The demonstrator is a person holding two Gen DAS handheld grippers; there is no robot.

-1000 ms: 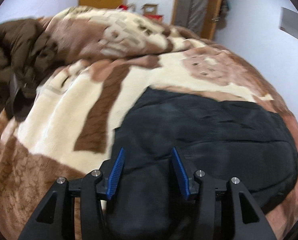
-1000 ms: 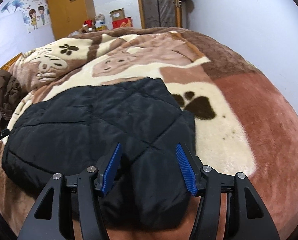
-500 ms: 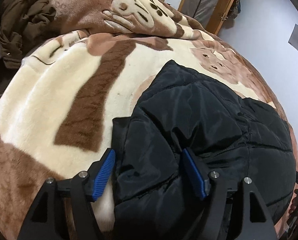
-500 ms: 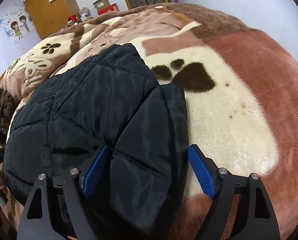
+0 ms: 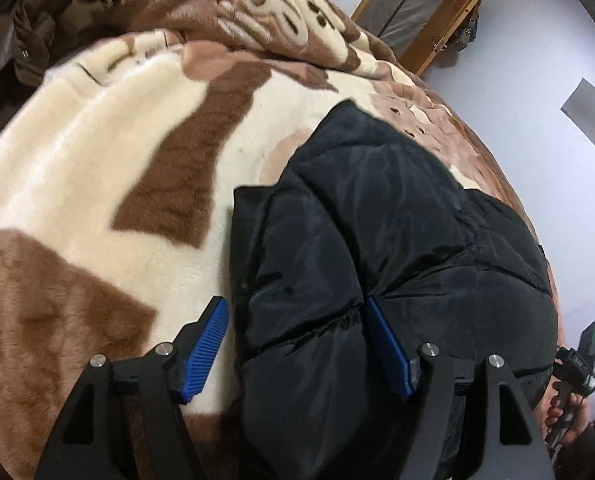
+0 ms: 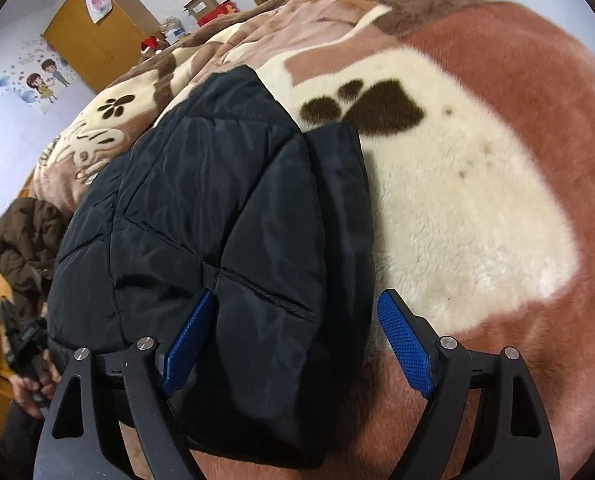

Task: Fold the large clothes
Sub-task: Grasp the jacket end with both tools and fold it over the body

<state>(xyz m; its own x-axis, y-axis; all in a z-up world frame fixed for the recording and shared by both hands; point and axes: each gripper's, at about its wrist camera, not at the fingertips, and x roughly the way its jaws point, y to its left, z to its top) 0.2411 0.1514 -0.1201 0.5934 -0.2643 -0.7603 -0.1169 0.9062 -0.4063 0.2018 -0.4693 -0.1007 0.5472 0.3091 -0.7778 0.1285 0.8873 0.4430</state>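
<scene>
A black quilted puffer jacket [image 5: 377, 232] lies folded on a brown and cream plush blanket [image 5: 97, 168] spread over a bed. My left gripper [image 5: 295, 304] is open, low over the jacket's near left corner. A puffy fold sits between its blue pads: the right pad [image 5: 387, 344] rests against a crease, the left one stands clear over the blanket. My right gripper [image 6: 296, 296] is open wide around the near right end of the jacket [image 6: 225, 208]. Its left pad [image 6: 187, 340] lies against the fabric and its right pad [image 6: 405, 344] is free beside the edge.
A brown padded coat [image 6: 21, 248] is heaped at the bed's far left, also visible as the brown coat [image 5: 25, 40]. A wooden wardrobe [image 6: 97, 32] and boxes [image 6: 205, 4] stand behind the bed. Pale walls and a wooden door frame [image 5: 417, 20] close the right side. Blanket [image 6: 477, 200] lies bare right of the jacket.
Both grippers have sunk toward the jacket's near edge and tilted further down. Their jaws have widened, and the jacket's puffy corners now sit between the pads.
</scene>
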